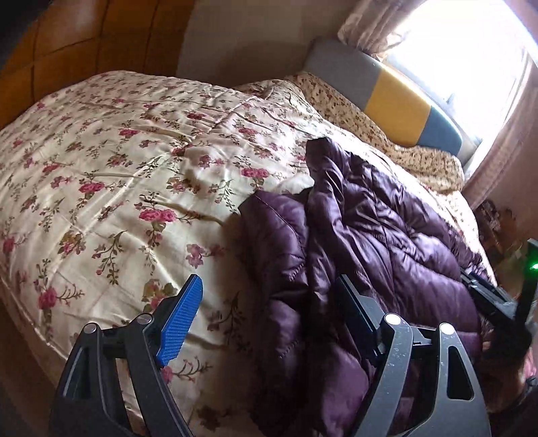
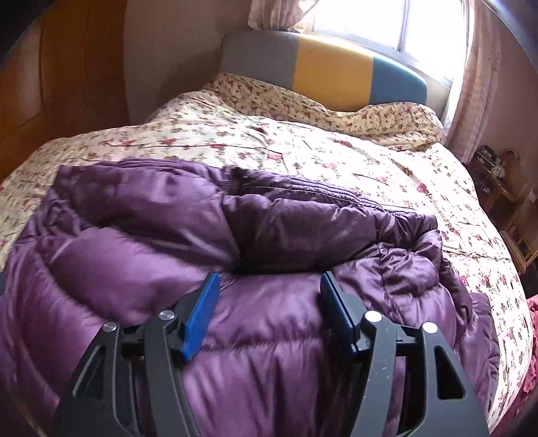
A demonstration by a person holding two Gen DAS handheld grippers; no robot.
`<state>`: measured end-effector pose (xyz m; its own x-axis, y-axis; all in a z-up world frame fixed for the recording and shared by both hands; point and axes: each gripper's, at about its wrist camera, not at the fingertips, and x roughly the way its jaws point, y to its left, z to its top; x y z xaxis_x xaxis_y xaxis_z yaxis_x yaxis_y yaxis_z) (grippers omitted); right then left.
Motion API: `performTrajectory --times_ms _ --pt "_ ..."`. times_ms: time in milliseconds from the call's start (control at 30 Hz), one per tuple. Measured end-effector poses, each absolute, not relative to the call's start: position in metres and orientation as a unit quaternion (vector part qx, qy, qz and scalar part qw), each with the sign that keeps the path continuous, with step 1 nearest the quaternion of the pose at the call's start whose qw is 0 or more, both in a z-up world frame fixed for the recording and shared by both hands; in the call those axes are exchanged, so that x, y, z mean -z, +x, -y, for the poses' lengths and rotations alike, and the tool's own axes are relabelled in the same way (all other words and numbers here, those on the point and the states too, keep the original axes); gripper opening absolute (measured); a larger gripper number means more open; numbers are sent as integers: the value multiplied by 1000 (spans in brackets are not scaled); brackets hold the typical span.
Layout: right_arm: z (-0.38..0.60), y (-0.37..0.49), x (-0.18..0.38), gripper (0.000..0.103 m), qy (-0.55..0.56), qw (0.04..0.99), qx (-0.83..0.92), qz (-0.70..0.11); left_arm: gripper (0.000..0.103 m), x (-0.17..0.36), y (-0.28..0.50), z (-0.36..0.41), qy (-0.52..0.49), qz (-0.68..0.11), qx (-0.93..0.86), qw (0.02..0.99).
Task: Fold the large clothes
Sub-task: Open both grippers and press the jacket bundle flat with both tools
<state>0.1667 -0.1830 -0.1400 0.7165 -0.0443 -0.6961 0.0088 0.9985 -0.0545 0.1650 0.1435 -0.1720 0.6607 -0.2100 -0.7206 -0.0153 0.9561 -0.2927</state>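
A large purple puffer jacket (image 1: 370, 235) lies crumpled on a floral bedspread (image 1: 117, 168). In the left wrist view it fills the right half. My left gripper (image 1: 269, 285) is open and empty, with its left finger over the bedspread and its right finger over the jacket's left edge. In the right wrist view the jacket (image 2: 168, 242) spreads across the near part of the bed, with a dark folded part (image 2: 302, 215) on top. My right gripper (image 2: 269, 279) is open and empty just above the jacket's shiny surface. Part of the right gripper shows at the left wrist view's right edge (image 1: 494, 299).
The bed has a grey, yellow and blue headboard (image 2: 322, 67) under a bright window (image 2: 386, 23) with pink curtains (image 2: 477, 84). A wooden wardrobe (image 1: 67, 43) stands left of the bed. A cluttered wooden shelf (image 2: 504, 188) stands to the right. Red cloth (image 2: 529, 319) lies at the bed's right edge.
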Motion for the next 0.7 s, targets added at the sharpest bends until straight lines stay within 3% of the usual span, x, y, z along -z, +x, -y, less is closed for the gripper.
performTrajectory --times_ms 100,267,700 --pt "180 154 135 50 -20 927 -2 -374 80 167 162 -133 -104 -402 49 908" --pt "178 134 133 47 -16 926 -18 -377 80 160 154 -121 -65 -395 48 915" --pt "184 113 134 46 -8 922 -21 -385 80 160 148 -112 -43 -394 73 915"
